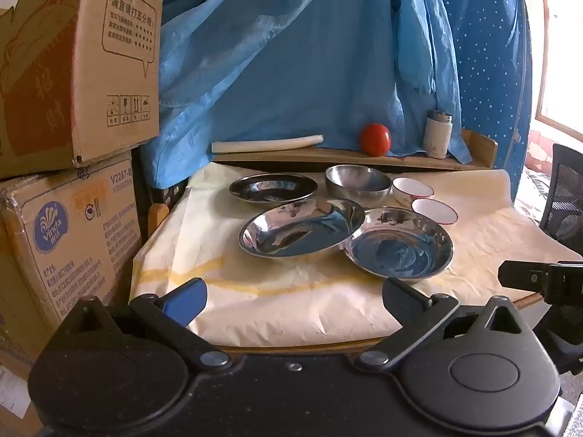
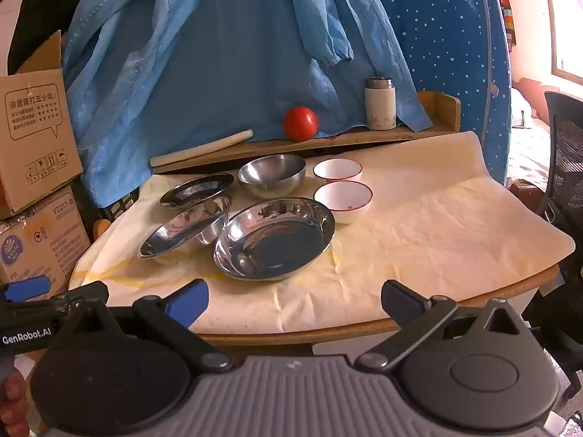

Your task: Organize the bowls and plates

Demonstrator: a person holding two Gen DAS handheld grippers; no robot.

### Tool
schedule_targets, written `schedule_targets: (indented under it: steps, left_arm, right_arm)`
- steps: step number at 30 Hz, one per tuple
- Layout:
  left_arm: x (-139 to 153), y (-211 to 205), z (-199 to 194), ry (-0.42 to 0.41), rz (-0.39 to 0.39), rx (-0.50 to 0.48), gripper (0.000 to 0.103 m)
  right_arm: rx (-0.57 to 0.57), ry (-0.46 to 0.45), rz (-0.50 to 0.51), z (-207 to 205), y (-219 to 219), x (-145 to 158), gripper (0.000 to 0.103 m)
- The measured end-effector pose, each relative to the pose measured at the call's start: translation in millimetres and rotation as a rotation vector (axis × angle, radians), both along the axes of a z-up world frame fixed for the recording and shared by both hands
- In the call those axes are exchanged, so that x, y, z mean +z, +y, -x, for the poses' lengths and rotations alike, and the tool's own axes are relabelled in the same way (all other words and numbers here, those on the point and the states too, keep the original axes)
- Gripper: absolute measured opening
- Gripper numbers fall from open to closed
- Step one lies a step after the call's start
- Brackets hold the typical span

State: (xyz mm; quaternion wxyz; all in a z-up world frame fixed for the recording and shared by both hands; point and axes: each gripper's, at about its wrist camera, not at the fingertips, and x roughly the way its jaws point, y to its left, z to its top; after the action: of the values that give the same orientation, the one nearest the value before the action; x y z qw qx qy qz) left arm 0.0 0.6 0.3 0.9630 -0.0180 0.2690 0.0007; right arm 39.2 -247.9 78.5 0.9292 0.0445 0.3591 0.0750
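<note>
We hold our left gripper [image 1: 293,300] and right gripper [image 2: 293,302] side by side, level, jaws spread wide, gripping nothing; our left fingers [image 2: 14,397] wrap the handle.

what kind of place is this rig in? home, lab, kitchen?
Likely a lived-in home room used for storage, not a proper kitchen. Stacked cardboard boxes stand at the left, blue clothing hangs behind the paper-covered table, and a mesh office chair stands at the right.

Steel plates [image 2: 274,238] and bowl [image 2: 271,174] are showing mirror-glossy metal; table covering [image 2: 437,225] is looking like matt, creased paper; shelf [image 2: 364,138] is showing wood.
</note>
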Motion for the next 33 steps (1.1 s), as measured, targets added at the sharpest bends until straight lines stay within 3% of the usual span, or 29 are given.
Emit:
schedule_targets:
  steps: [33]
  left_arm:
    - [-4.9,-7.6,-1.8,0.008,-0.013,-0.014,0.102]
  right_arm:
    - [-0.015,0.002,-0.001,-0.9,-3.3,-0.4,0.103]
